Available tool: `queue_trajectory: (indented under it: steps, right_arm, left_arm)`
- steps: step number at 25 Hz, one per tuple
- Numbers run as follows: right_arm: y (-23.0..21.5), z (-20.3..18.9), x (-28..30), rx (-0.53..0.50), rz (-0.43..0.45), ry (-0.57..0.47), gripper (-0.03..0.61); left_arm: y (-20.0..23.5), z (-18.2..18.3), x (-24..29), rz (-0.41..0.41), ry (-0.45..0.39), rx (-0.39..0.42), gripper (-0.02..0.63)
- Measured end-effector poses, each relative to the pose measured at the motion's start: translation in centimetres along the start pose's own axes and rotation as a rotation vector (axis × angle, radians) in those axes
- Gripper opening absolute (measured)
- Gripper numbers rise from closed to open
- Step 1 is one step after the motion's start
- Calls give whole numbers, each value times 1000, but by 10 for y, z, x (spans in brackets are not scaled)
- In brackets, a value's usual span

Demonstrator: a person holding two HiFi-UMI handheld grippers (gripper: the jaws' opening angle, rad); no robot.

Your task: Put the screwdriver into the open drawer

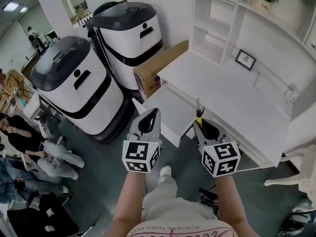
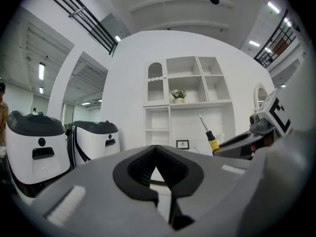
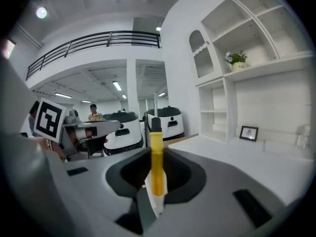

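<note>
The screwdriver (image 1: pixel 199 116) has a yellow handle with a black collar and a thin metal shaft. It stands upright in my right gripper (image 1: pixel 199 125), which is shut on the handle (image 3: pixel 156 162). The tool also shows in the left gripper view (image 2: pixel 212 141), in front of the white shelves. My left gripper (image 1: pixel 150 114) is beside the right one, its jaws together and nothing between them (image 2: pixel 158 168). Both hover over the front of the white open drawer (image 1: pixel 165 107), which sticks out from the white desk (image 1: pixel 232 98).
Two big white-and-dark-grey machines (image 1: pixel 79 88) (image 1: pixel 131 33) stand left of the desk, with a cardboard box (image 1: pixel 153 70) wedged against it. A shelf unit (image 1: pixel 217 23) and a small picture frame (image 1: pixel 245 59) are at the desk's back. People sit at far left (image 1: pixel 19 132).
</note>
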State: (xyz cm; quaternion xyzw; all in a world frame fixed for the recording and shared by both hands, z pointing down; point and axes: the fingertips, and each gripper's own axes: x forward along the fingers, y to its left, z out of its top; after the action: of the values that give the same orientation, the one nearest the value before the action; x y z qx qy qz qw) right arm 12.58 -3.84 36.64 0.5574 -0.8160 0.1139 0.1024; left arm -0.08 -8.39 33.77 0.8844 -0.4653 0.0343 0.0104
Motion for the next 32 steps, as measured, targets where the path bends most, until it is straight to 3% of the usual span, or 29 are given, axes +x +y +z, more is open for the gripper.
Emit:
queue_trajectory:
  steps: [16, 32]
  right_arm:
    - [-24, 29, 160, 19, -47, 92, 80]
    - [-41, -50, 221, 29, 3, 317, 80]
  left_arm:
    - [119, -10, 116, -65, 29, -43, 4]
    - [139, -54, 147, -19, 104, -114, 5]
